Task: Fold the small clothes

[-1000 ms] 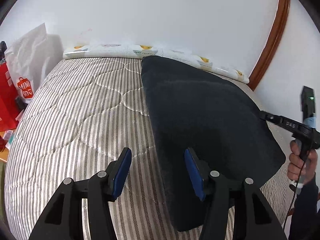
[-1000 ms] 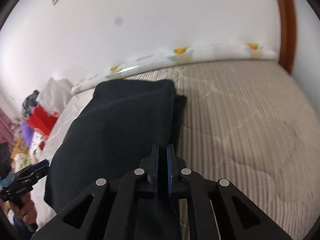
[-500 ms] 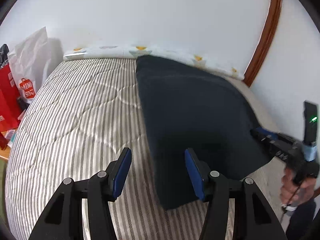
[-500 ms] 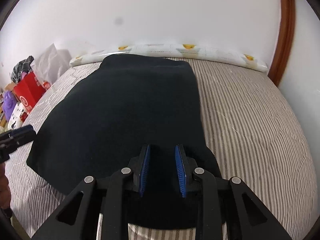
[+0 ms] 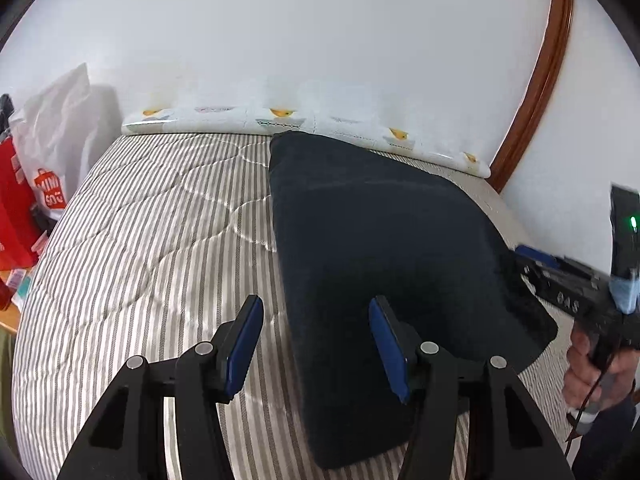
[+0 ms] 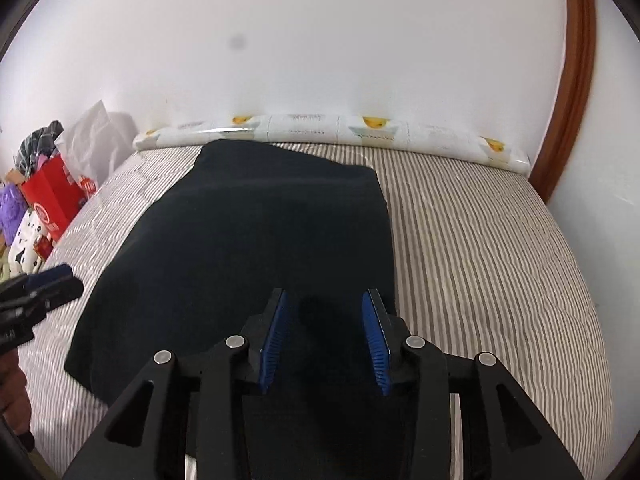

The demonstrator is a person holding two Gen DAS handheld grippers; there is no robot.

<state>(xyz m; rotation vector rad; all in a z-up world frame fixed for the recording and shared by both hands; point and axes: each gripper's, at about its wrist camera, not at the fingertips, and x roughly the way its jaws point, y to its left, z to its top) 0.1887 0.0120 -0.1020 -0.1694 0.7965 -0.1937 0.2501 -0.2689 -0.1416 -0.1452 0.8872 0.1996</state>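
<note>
A black garment (image 5: 380, 248) lies folded flat on the striped bed (image 5: 152, 240), reaching up to the pillow. My left gripper (image 5: 316, 340) hovers open over the garment's near left edge, one finger above the bedding and the other above the cloth, gripping nothing. My right gripper (image 6: 326, 332) is above the garment (image 6: 260, 240) near its front right corner; its jaws are opening and the blue pads (image 6: 276, 336) are apart from the cloth. Each gripper shows in the other's view: the right gripper (image 5: 536, 258) at the garment's right edge, the left gripper (image 6: 44, 284) at its left.
A long white pillow (image 6: 340, 132) with yellow prints runs along the wall at the head of the bed. Red and white shopping bags (image 5: 44, 184) stand off the bed's left side. A brown wooden door frame (image 6: 568, 80) rises at the right. A hand (image 5: 596, 372) grips the right tool's handle.
The right gripper went from shut on the black cloth to open, letting go of it, and drew back while rolling level. The garment now lies flat. The left gripper stayed open.
</note>
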